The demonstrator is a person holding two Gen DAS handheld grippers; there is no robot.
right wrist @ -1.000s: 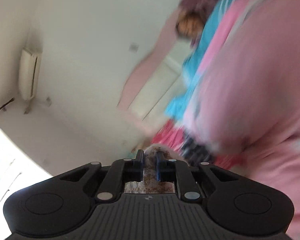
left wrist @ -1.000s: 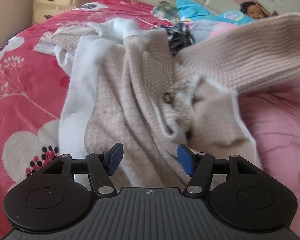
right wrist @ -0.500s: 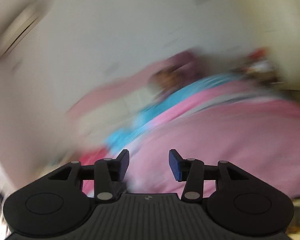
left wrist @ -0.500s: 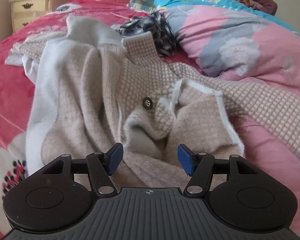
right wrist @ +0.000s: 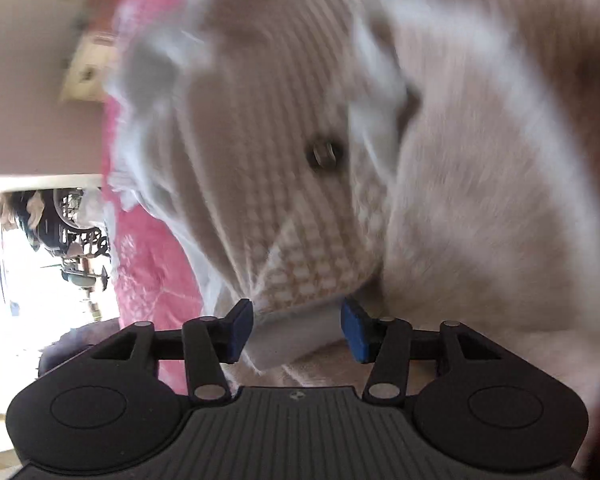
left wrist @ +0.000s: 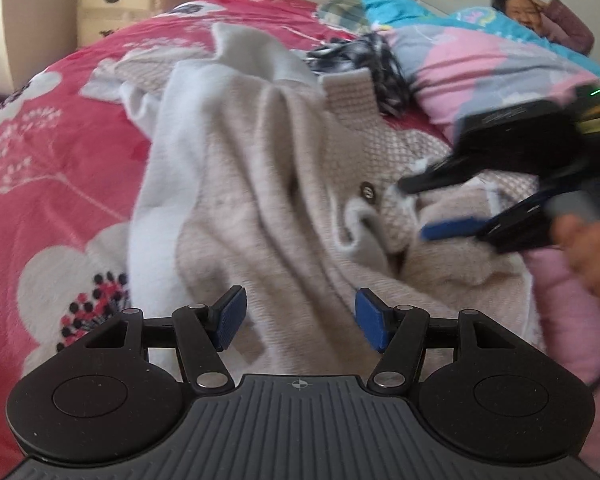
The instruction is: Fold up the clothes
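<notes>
A beige knitted cardigan (left wrist: 260,184) with white fleece lining lies crumpled on the red floral bedspread (left wrist: 52,152). Its dark button (left wrist: 367,192) sits near a rumpled front edge. My left gripper (left wrist: 298,320) hovers open over the cardigan's near part, with nothing between its pads. My right gripper (left wrist: 424,210) comes in from the right, blurred, with its fingertips at the fold beside the button. In the right wrist view the right gripper (right wrist: 298,328) has its jaws opening. A checked knit edge (right wrist: 320,272) lies between them, below the button (right wrist: 324,156), and the pads do not press on it.
A pink and blue quilt (left wrist: 480,64) covers the bed's right side, where a person (left wrist: 540,12) lies at the head. A black-and-white garment (left wrist: 364,60) lies behind the cardigan. A cream nightstand (left wrist: 116,4) stands at the far left. A hand (left wrist: 592,256) holds the right gripper.
The right gripper let go of the raised sleeve, which dropped onto the bed. It swung down from facing the wall to the cardigan's button and now shows in the left view.
</notes>
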